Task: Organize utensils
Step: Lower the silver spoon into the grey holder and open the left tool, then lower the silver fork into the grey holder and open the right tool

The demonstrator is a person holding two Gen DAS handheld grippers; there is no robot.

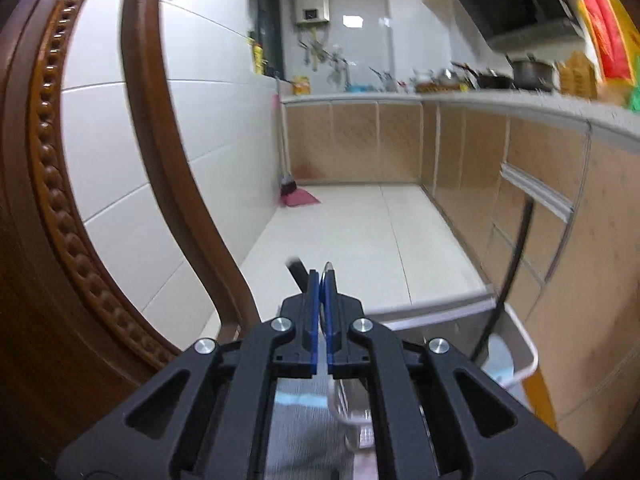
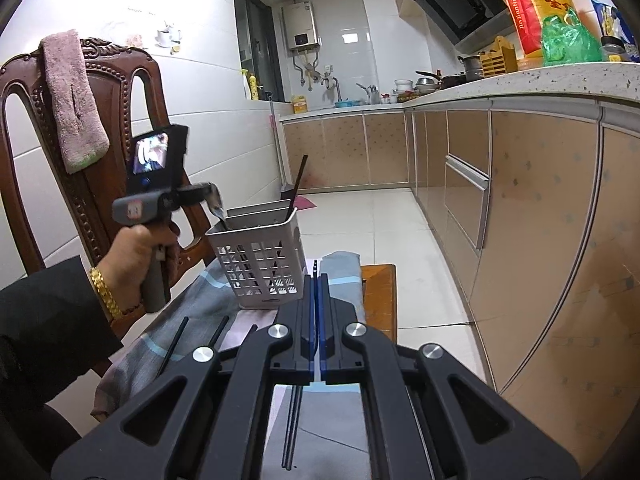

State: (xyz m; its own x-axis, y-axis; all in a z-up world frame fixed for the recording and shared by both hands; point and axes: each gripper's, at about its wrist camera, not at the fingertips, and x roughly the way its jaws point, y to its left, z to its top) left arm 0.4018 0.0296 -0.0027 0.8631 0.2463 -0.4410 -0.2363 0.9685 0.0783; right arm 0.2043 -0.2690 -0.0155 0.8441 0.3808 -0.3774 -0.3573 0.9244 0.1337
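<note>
In the right wrist view a white slotted utensil basket (image 2: 260,264) stands on a cloth-covered stool, with a black chopstick (image 2: 298,186) upright in it. My left gripper (image 2: 214,200) hovers over the basket's left rim, shut on a metal utensil (image 2: 218,210) whose tip dips into the basket. In the left wrist view the left gripper (image 1: 323,280) is shut on that thin utensil (image 1: 329,268), above the basket (image 1: 516,340). My right gripper (image 2: 319,280) is shut and empty, just in front of the basket. Black chopsticks (image 2: 292,424) lie on the cloth under it.
Two more black chopsticks (image 2: 172,346) lie on the striped cloth (image 2: 192,312) to the left. A carved wooden chair (image 2: 100,128) with a pink towel (image 2: 74,100) stands behind the stool. Kitchen cabinets (image 2: 520,200) run along the right, tiled floor (image 2: 360,220) between.
</note>
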